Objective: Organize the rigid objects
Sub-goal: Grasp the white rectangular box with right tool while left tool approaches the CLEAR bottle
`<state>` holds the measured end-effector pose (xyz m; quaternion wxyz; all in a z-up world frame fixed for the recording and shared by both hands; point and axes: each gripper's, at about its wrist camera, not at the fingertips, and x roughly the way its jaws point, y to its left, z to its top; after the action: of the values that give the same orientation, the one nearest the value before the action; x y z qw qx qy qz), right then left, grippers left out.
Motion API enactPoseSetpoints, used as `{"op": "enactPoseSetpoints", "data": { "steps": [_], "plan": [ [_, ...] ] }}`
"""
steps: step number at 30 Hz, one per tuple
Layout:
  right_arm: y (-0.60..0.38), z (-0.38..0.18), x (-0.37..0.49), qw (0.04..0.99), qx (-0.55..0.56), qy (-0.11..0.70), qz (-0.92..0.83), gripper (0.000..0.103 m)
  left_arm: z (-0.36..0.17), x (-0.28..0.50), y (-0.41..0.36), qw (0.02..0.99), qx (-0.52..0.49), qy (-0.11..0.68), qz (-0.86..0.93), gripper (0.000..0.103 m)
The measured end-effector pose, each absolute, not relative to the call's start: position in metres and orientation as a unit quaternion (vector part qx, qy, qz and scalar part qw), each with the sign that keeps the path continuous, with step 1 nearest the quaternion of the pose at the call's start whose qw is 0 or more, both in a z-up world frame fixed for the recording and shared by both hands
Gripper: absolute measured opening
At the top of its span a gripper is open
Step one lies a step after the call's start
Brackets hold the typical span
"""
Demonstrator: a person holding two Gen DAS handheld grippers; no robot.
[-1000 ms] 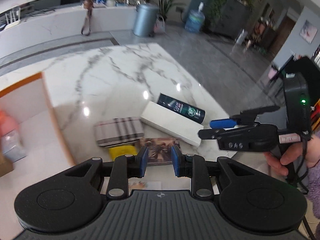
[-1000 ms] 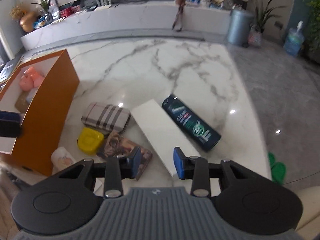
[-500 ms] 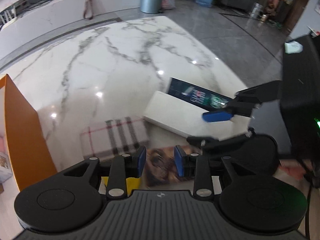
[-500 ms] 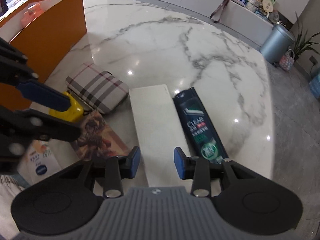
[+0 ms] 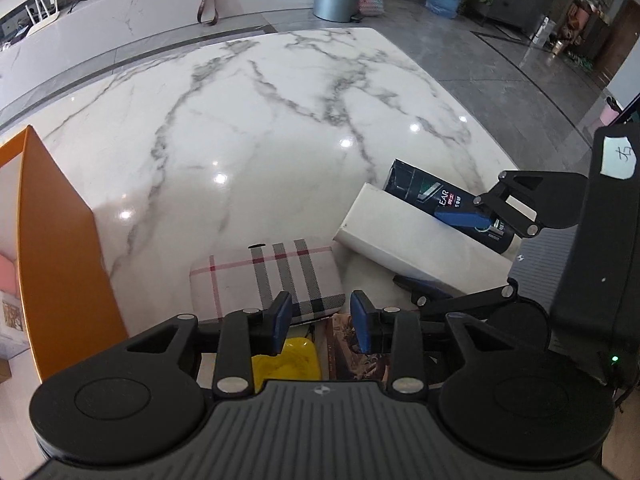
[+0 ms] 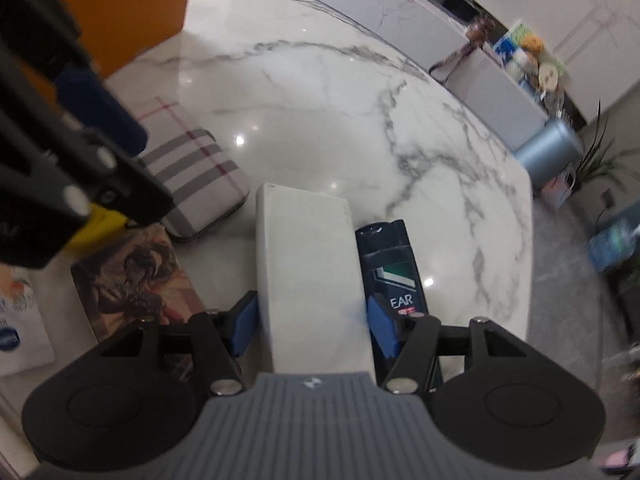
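**Desk:** Straddling what, exactly, on the right?

**Photographer:** Straddling a long white rectangular box (image 6: pixel 312 276), the right gripper (image 6: pixel 314 326) has a blue pad on either side of it. Its jaws are opening, the box between them; the pads sit just beside the box's long edges, and whether they touch cannot be told. The box lies flat on the white grey-veined marble tabletop (image 5: pixel 260 120), with a dark blue shampoo bottle (image 6: pixel 394 270) flat against its right edge.

**Desk:** And the left?

**Photographer:** The left gripper (image 5: pixel 322 322) hangs over a cluster of items, its blue pads apart and nothing between them. Its jaws are not quite settled, easing wider if anything. Below its fingertips lie a plaid-patterned rectangular case (image 5: pixel 266 278), a small yellow container (image 5: pixel 294 360) and a brown illustrated card box (image 6: pixel 140 280).

**Desk:** Anything else in the frame?

**Photographer:** An orange open-topped storage box (image 5: pixel 60 248) stands at the table's left edge. A white packet with a blue label (image 6: pixel 16 320) lies near the card box.
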<state>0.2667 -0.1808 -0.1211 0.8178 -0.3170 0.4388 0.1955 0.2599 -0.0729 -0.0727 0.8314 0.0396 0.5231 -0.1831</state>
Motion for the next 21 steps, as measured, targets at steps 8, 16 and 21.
{"op": "enactPoseSetpoints", "data": {
  "steps": [8,16,21],
  "plan": [
    [-0.215,-0.103,0.27,0.816,-0.187,0.499,0.222,0.059,-0.064,0.253,-0.073,0.829,0.024,0.524,-0.195,0.04],
    [-0.3,-0.103,0.262,0.782,0.006,0.591,0.198,0.06,-0.065,0.235,-0.102,0.814,0.008,0.529,-0.241,0.04],
    [-0.328,-0.101,0.241,0.791,0.015,0.592,0.156,0.06,-0.067,0.225,-0.12,0.805,0.001,0.534,-0.259,0.04]
  ]
}}
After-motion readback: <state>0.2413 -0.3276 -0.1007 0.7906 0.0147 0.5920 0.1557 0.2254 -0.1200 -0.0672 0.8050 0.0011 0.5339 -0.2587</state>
